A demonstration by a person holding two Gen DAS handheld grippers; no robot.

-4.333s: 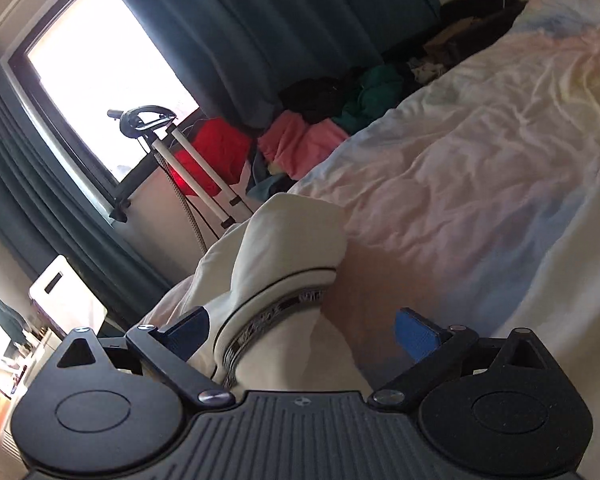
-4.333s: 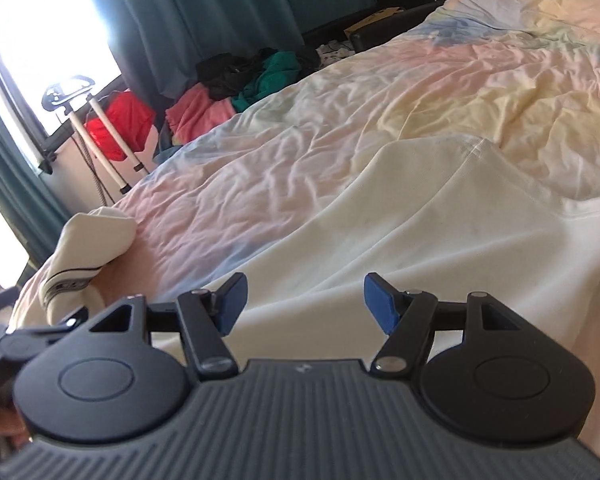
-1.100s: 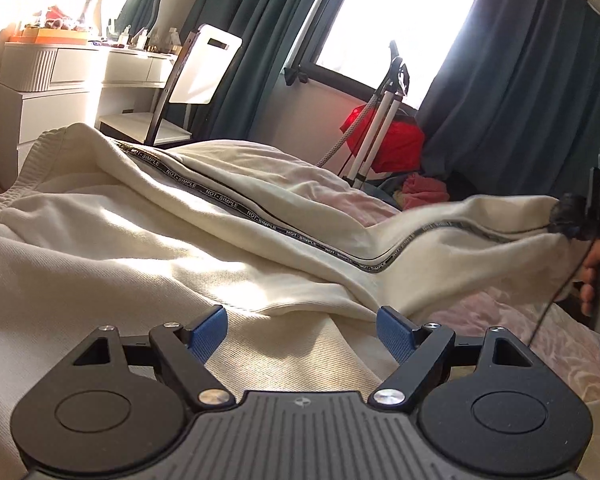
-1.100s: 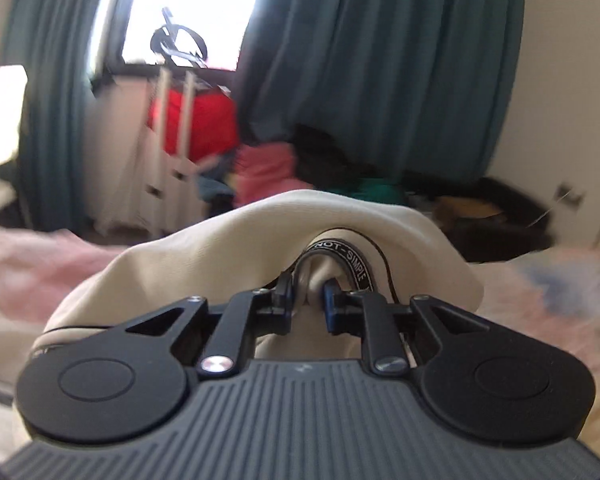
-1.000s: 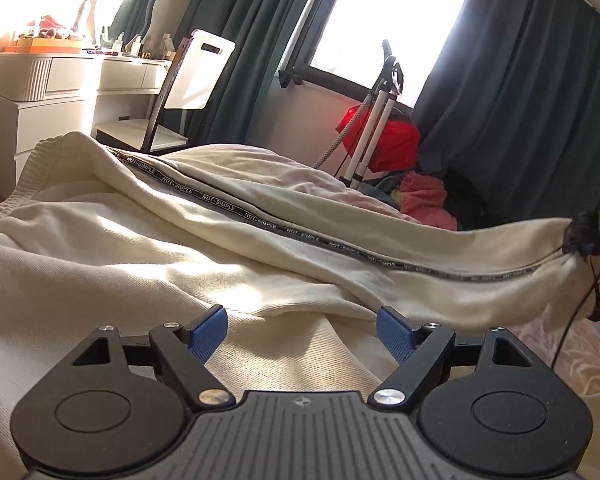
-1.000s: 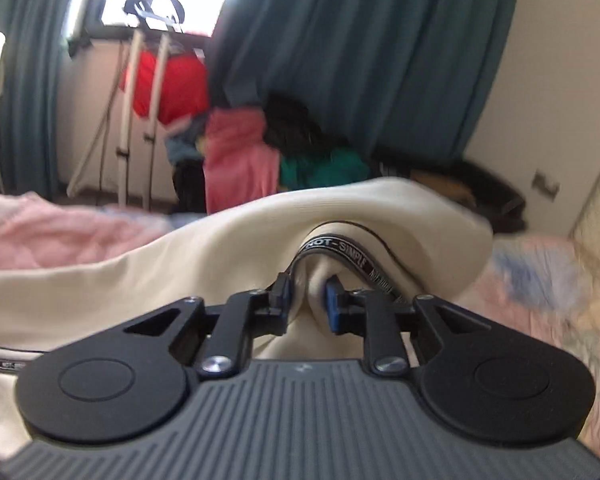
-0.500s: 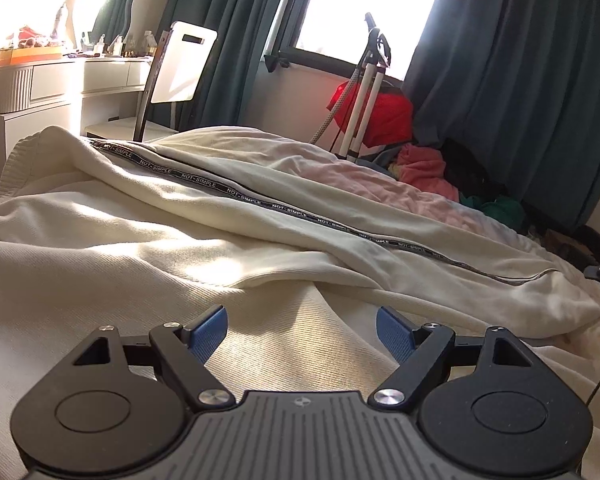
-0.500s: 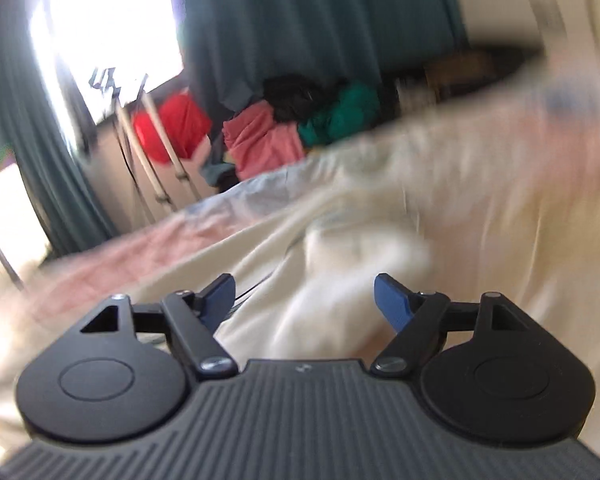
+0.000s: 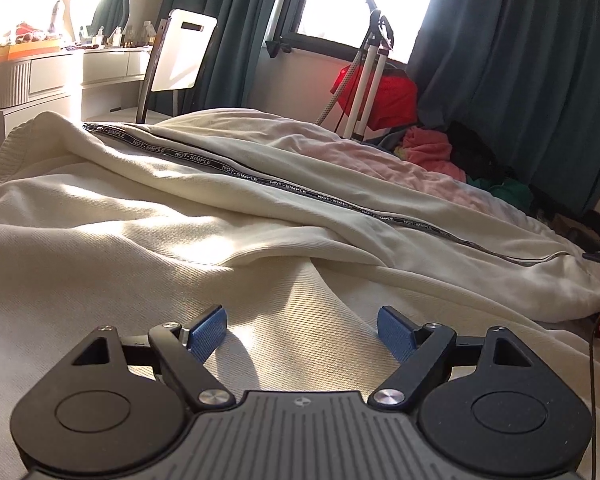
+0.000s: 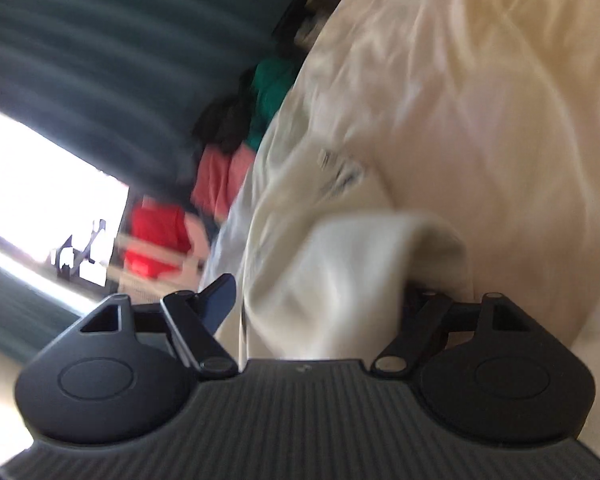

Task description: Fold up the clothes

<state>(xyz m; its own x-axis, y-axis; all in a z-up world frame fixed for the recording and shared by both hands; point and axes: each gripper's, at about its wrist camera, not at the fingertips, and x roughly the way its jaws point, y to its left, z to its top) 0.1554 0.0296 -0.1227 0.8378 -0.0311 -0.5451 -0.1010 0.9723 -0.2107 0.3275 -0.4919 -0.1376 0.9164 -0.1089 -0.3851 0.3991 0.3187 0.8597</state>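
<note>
The cream ribbed-knit cloth garment looks soft and matt with a smoother black woven lettered tape, while the left gripper shows matt black ridged plastic, shiny metal rivets and finely textured blue pads.

We note the right gripper, clamped a second ago on the cream knit garment with its black lettered tape, now stands open; its blurred view seems rolled sideways, and the garment has dropped flat.
</note>
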